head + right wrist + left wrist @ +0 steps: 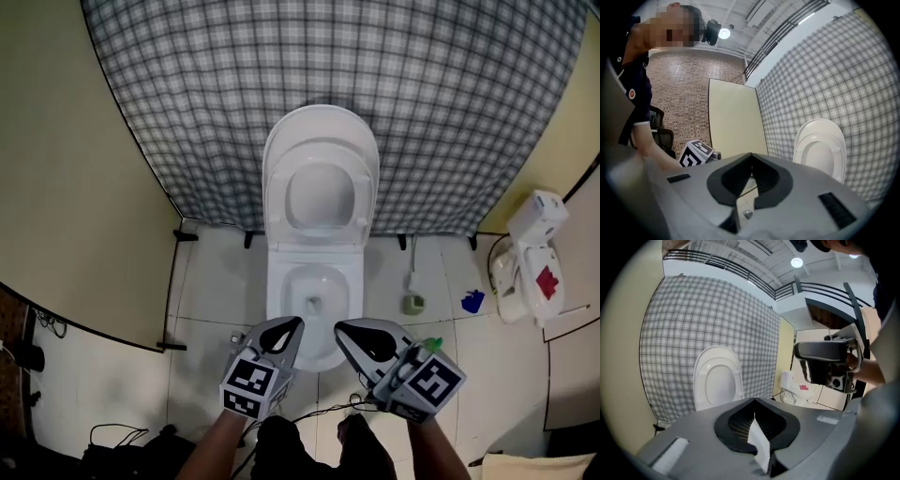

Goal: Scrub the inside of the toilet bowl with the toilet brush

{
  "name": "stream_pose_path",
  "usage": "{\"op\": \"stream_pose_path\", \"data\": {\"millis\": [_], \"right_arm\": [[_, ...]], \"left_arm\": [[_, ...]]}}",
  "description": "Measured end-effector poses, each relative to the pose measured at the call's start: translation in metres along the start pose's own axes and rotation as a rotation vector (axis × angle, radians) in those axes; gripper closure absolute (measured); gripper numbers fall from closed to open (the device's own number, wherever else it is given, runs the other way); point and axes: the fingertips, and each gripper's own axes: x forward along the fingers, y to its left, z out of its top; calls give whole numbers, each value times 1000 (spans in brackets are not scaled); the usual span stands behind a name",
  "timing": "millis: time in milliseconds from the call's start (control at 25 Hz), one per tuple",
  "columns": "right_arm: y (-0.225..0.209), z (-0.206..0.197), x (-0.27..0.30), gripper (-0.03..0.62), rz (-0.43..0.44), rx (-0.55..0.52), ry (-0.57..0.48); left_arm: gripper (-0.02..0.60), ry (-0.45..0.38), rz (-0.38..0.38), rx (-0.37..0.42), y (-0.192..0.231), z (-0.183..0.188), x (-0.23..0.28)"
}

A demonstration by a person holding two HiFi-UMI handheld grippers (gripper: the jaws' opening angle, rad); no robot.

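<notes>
The white toilet (pixel 314 281) stands against a checked curtain with its lid and seat (pixel 321 183) raised and the bowl open. A white-handled item in a greenish holder (pixel 412 292), apparently the toilet brush, stands on the floor to the toilet's right. My left gripper (pixel 298 322) and right gripper (pixel 339 326) hover side by side over the bowl's front rim, both shut with nothing in them. The left gripper view shows shut jaws (pixel 753 401) and the raised lid (pixel 717 380) beyond. In the right gripper view the jaws (pixel 751 154) meet, with the lid (pixel 820 150) at right.
A white appliance with a red mark (pixel 530 262) sits on the floor at far right, a small blue object (pixel 472 301) beside it. The checked curtain (pixel 187 94) hangs behind the toilet. Cream partition walls (pixel 66 187) close in both sides. Cables (pixel 112 436) lie at lower left.
</notes>
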Motion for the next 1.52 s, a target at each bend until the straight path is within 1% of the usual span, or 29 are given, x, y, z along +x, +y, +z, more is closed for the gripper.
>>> {"op": "stream_pose_path", "data": {"millis": [200,240,360,400,480,680,880,1000,1160,1280,1400,1520], "right_arm": [[-2,-43,14,592,3,21,25],[-2,-53,17,592,3,32,32],[-5,-77,25,592,-1,58,49],[-5,-83,27,592,-1,65,53],[-4,-91,31,592,-2,78,60],[3,-119,46,592,16,105,80],[0,-152,68,593,38,126,103],[1,-171,78,592,53,142,109],[0,-193,88,592,64,167,120],[-3,-209,95,592,66,179,120],[-2,-226,105,592,73,188,120],[-1,-243,115,592,77,202,120]], "left_arm": [[572,109,53,-22,29,-76,12],[553,131,65,-32,34,-92,13],[538,186,96,-60,51,-136,18],[521,202,106,-68,56,-148,18],[513,229,128,-82,66,-169,16],[463,299,193,-101,95,-223,9],[409,387,265,-108,140,-280,13],[374,455,290,-108,164,-316,12],[352,527,322,-128,188,-358,13],[326,553,343,-128,203,-384,19],[295,584,385,-146,221,-408,22],[285,629,382,-175,240,-438,29]]}}
